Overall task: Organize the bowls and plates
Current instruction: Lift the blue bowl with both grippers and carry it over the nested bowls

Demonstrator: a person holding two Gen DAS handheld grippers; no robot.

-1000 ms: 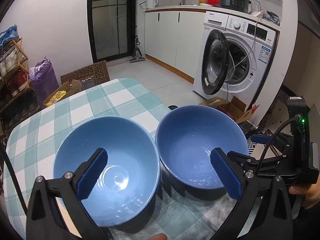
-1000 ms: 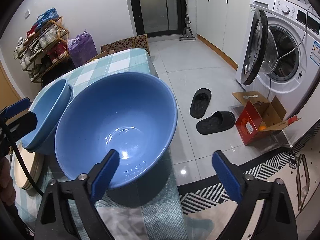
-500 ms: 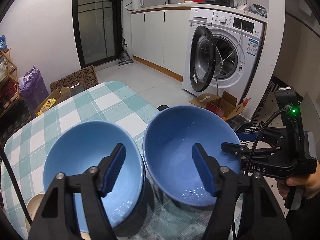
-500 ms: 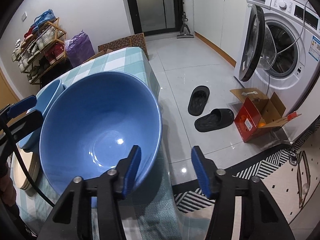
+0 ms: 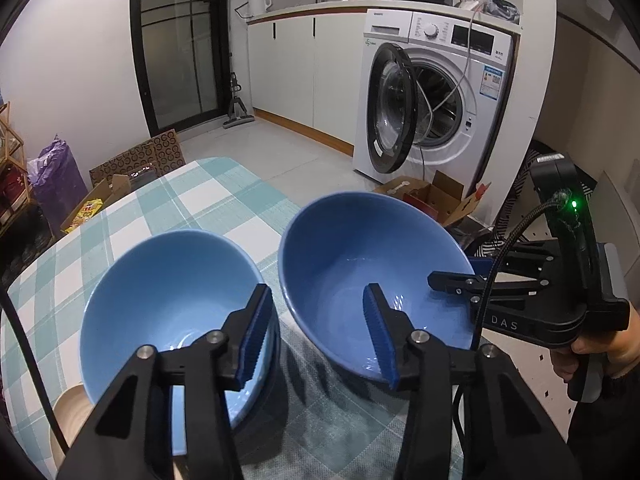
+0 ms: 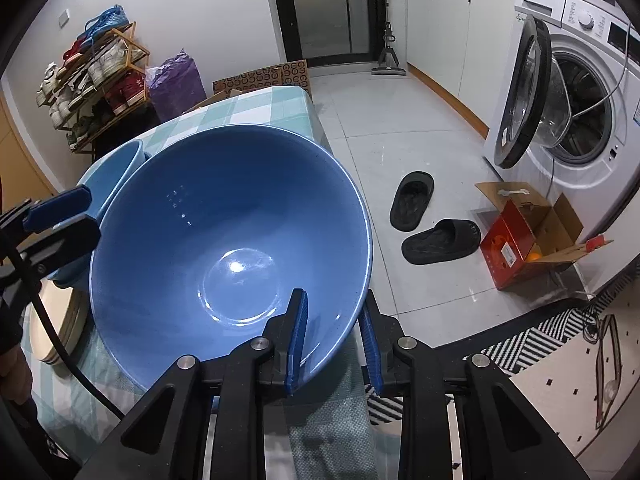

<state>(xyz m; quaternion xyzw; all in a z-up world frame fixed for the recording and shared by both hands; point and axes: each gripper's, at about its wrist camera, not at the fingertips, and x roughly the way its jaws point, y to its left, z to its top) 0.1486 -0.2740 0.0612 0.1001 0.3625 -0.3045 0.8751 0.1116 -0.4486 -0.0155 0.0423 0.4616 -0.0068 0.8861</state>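
At the floor-side edge of the table [image 5: 192,200], on the checked cloth: dark blue bowl [image 6: 224,216], deep and glossy. Sits tilted rather than flat, mouth turned toward the table's near end. Held at its near rim by the right gripper [image 6: 333,294], one blue finger inside the wall and the other outside, jaws drawn in tight on the bowl. Further in from that table edge, just beside the first and nearly touching it: light blue bowl [image 5: 160,292], upright. Rests partly over a stack of beige plates [image 6: 60,316] at the table's near corner. Above the table, over the gap between the two bowls: left gripper [image 5: 317,287], jaws partway apart and holding nothing. Hangs with one finger over the light bowl's rim and the other in front of the dark bowl's hollow; cannot tell whether either pad touches. Off the table, on the pale tiled floor past the floor-side edge: pair of black slippers [image 6: 440,240], then an open red cardboard box [image 6: 524,236]. Beyond these, still further from the table: white washing machine [image 5: 436,108], round door swung open. Past the table's far end: purple bag [image 6: 172,84] and, beside it against the wall, wooden shoe rack [image 6: 92,88] crowded with shoes.
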